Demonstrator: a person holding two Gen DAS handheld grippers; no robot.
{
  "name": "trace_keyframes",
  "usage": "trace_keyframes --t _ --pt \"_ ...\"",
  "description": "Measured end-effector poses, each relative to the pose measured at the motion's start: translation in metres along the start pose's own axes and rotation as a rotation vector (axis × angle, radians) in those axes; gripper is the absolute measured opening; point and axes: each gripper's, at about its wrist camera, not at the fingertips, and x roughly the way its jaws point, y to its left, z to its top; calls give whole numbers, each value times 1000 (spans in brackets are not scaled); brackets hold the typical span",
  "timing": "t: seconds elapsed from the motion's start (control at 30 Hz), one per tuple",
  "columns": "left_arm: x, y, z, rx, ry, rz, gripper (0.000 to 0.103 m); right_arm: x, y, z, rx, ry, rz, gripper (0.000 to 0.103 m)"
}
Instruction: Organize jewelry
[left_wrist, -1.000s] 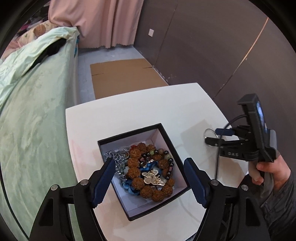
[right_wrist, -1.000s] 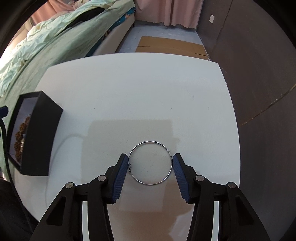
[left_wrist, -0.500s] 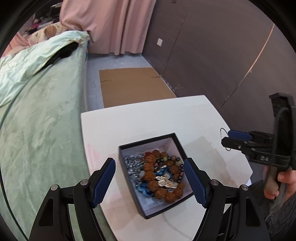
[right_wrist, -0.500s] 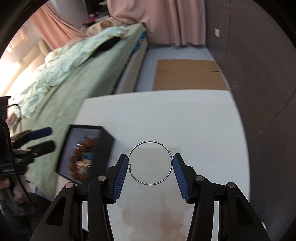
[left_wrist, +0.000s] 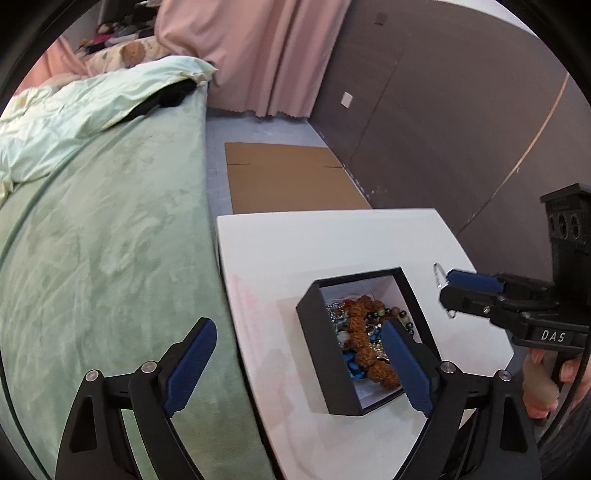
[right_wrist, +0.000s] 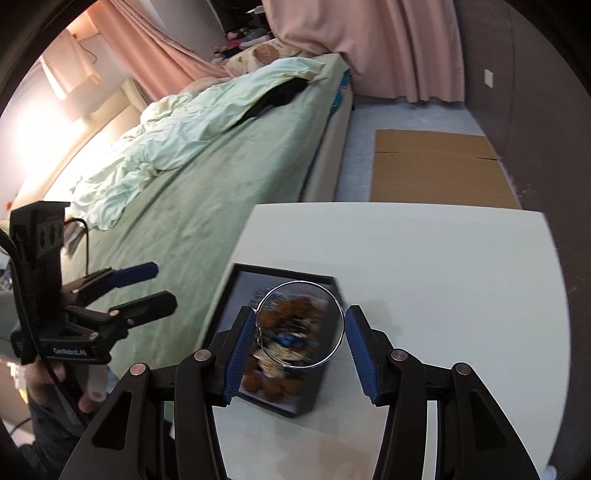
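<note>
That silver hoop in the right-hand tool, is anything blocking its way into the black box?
Nothing visible does. The right gripper holds the silver hoop between its fingers, in the air near the black box, which is open with no lid. Beaded bracelets already lie inside. The left gripper hangs open, its right finger in front of the box.

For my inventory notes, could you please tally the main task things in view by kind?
Silver hoops: 1
Black jewelry boxes: 1
Grippers: 2, the right gripper and the left gripper
Total: 4
</note>
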Motion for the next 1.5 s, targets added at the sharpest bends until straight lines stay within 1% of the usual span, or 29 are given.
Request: trace_keyframes --t 0.07,0.17,0.3,0.47,0.7,0.8,0.9,0.97,1.03,1.1,1.13,1.17,1.2,1.27,1.4,1.5 --pt "-2 4 0 -17 -8 -4 91 6 5 2 0 10 29 53" --pt "-3 9 1 -38 -17 -6 91 16 12 4 8 45 34 61" --pt "-2 10 2 -52 -25 -2 91 16 14 1 -1 65 21 63" --pt "-2 6 3 -42 -27 -3 91 -9 12 -7 -16 37 -33 63" --pt "-12 -20 8 2 -52 -27 91 -48 -14 -22 56 -4 -75 64" --pt "-23 -35 12 26 -67 -20 91 -64 -25 -27 101 -28 -87 64" --pt "-40 -50 13 35 -93 -16 91 -81 -32 -32 123 -68 -76 64" --pt "-52 -58 12 35 -116 -20 91 -90 -37 -36 133 -85 -90 64" --pt "-65 -72 8 62 -140 9 92 -99 -41 -40 142 -101 -105 64" --pt "-77 -82 5 74 -162 19 98 -108 -43 -45 155 -125 -117 70" --pt "-84 -88 2 77 -176 16 102 -113 -45 -49 161 -143 -121 78" --pt "-89 -92 1 78 -187 15 103 -118 -46 -52 167 -159 -127 84" --pt "-95 -95 -1 79 -199 18 103 -125 -47 -56 175 -177 -132 86" --pt "-106 -103 -6 82 -219 24 103 -132 -51 -61 185 -190 -136 93" --pt "-117 -110 -20 83 -229 28 103 -141 -49 -72 172 -205 -169 93" --pt "-123 -114 -33 79 -240 33 103 -147 -46 -81 156 -211 -168 93"
